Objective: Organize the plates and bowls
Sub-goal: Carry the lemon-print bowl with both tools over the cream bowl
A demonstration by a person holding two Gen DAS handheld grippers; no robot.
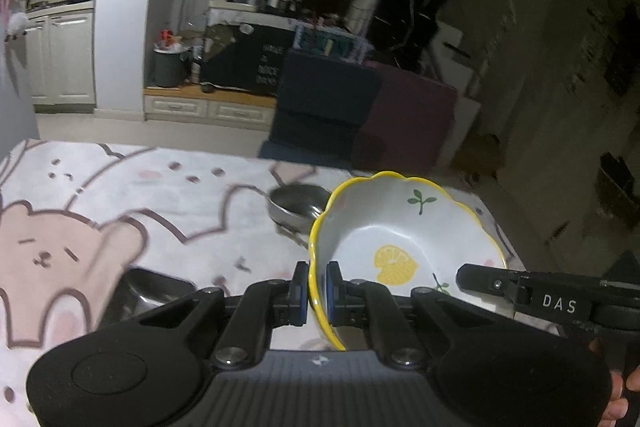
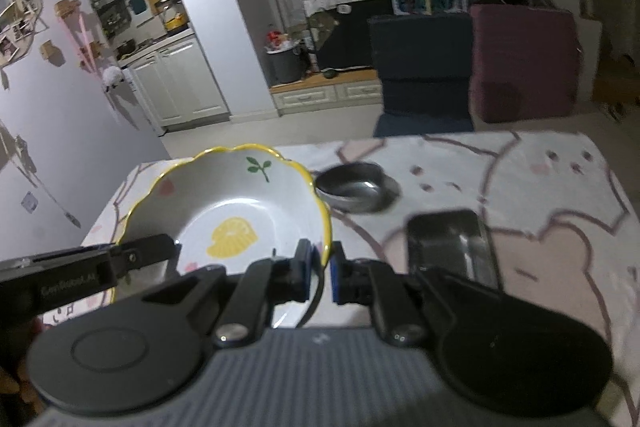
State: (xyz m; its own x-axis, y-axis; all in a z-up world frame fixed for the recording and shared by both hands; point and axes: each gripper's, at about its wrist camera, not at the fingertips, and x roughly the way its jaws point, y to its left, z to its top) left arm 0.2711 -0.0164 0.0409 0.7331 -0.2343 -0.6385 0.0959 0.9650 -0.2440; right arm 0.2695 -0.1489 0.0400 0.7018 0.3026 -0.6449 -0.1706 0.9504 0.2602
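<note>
Lemon bowl is pinched by its rim on both sides, my left jaws and right jaws each clamped on it above the surface, mid-carry I judge, needing a level set-down beyond the jaws near the round tin.

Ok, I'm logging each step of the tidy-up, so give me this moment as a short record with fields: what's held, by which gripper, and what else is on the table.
held item: lemon bowl, white with a scalloped yellow rim
left gripper: shut on the bowl's rim
right gripper: shut on the opposite rim
bowl contents: empty
other dishes: round metal bowl, rectangular metal tray
surface: table under a cartoon bear tablecloth
picture quality: dim and blurred
</note>
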